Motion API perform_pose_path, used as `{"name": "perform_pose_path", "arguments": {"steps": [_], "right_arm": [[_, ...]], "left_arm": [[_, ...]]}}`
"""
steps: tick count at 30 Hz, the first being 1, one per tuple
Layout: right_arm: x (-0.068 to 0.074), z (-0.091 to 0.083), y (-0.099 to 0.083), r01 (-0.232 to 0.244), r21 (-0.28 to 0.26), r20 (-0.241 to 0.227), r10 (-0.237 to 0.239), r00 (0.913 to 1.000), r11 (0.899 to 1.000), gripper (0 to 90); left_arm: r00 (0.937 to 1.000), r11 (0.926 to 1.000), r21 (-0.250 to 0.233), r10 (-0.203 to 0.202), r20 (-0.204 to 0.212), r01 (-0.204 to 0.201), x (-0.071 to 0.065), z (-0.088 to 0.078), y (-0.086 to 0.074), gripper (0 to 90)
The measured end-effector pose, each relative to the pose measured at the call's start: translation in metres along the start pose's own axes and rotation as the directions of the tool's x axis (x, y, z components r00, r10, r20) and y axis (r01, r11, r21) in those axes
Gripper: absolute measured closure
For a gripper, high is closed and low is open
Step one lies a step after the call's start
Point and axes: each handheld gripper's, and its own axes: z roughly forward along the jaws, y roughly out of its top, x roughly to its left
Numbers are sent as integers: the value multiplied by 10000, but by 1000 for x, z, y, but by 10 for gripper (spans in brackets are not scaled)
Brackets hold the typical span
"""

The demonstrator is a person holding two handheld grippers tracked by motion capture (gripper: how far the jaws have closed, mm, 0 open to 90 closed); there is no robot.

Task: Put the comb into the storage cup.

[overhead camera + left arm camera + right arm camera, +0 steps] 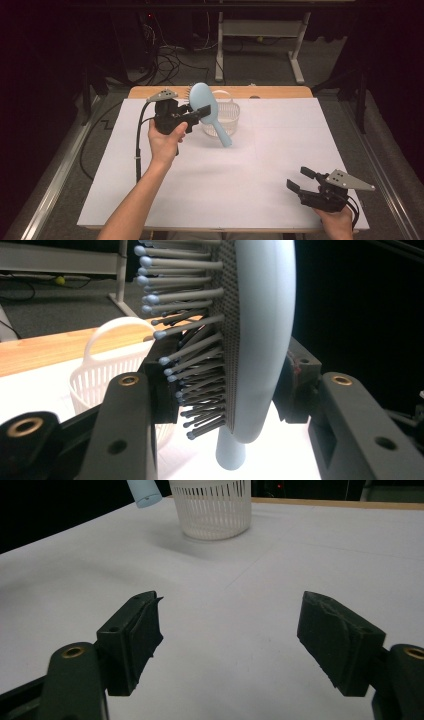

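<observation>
A pale blue hairbrush (208, 109) hangs in the air over the back of the table, its handle slanting down to the right. My left gripper (202, 112) is shut on the brush head. In the left gripper view the jaws squeeze the head (260, 340) from both sides, grey bristles (190, 340) pointing left. A white slatted basket (226, 116) stands just behind the brush and also shows in the left gripper view (107, 370) and the right gripper view (212, 507). My right gripper (299, 178) rests low at the front right, open, with nothing between its fingers (135, 635).
White paper (250, 165) covers the wooden table (280, 92), whose far edge shows bare. Beyond it are a dark floor with cables (170, 55) and a white desk frame (260, 30). The brush handle tip (144, 492) shows left of the basket in the right gripper view.
</observation>
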Motion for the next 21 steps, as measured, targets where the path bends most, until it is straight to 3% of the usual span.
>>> {"name": "perform_pose_path", "arguments": {"steps": [21], "right_arm": [[-1,0,-1,-20,88,12,20,10000,10000,266]], "left_arm": [[9991,9999,-40,-94,-425,93,10,15,26,536]]}}
